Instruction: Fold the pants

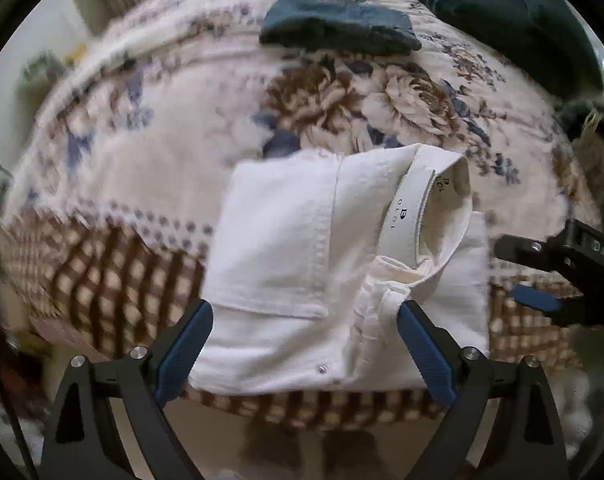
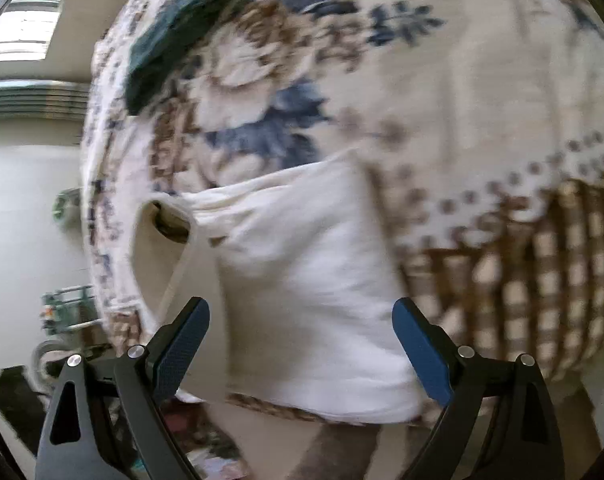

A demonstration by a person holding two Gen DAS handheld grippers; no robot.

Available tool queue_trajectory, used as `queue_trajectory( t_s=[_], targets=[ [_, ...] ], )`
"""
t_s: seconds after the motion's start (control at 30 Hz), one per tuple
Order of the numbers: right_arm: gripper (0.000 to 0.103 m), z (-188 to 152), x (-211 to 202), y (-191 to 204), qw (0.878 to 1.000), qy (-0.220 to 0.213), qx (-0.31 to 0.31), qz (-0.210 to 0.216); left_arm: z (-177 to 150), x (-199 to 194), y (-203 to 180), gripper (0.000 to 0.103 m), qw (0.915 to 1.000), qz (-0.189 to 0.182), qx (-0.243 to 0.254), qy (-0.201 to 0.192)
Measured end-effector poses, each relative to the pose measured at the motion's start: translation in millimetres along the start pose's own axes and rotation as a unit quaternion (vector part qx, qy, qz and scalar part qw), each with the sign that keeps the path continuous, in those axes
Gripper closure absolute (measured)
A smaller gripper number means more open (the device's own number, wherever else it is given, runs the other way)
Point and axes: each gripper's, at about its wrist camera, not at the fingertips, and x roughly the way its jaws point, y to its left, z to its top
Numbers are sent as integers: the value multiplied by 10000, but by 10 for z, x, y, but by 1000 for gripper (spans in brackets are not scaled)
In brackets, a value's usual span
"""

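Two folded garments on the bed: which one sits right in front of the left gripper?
The white pants, between the open left gripper's fingers at the bed edge; the dark teal garment lies far back.

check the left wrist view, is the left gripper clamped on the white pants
No: the left gripper is open, its blue fingers spread wide to either side of the folded white pants without pinching the fabric.
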Motion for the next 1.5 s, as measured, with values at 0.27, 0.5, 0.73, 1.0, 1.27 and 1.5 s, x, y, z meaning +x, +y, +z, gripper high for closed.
queue_trajectory(
  t_s=[0.27, 0.5, 0.73, 1.0, 1.27, 1.5],
  targets=[
    [8, -32, 448, 56, 9955, 444, 337, 772, 38, -342, 206, 9, 9997, -62, -104, -195],
    [7, -74, 1084, 251, 9933, 1079, -398, 122, 173, 129, 722, 9, 9914, 1298, -158, -78],
    [63, -251, 1201, 887, 9881, 395, -1430, -413, 200, 264, 1020, 9, 9882, 1421, -570, 9],
    [86, -405, 106, 702, 9901, -614, -1109, -599, 406, 164, 962, 9, 9945, 880, -561, -78],
    [64, -117, -9, -303, 9989, -107, -265, -376, 721, 354, 679, 9, 9990, 21, -450, -35],
    [29, -47, 254, -686, 9960, 136, 786, 400, 1066, 965, 408, 9, 9957, -730, -335, 470]
  ],
)
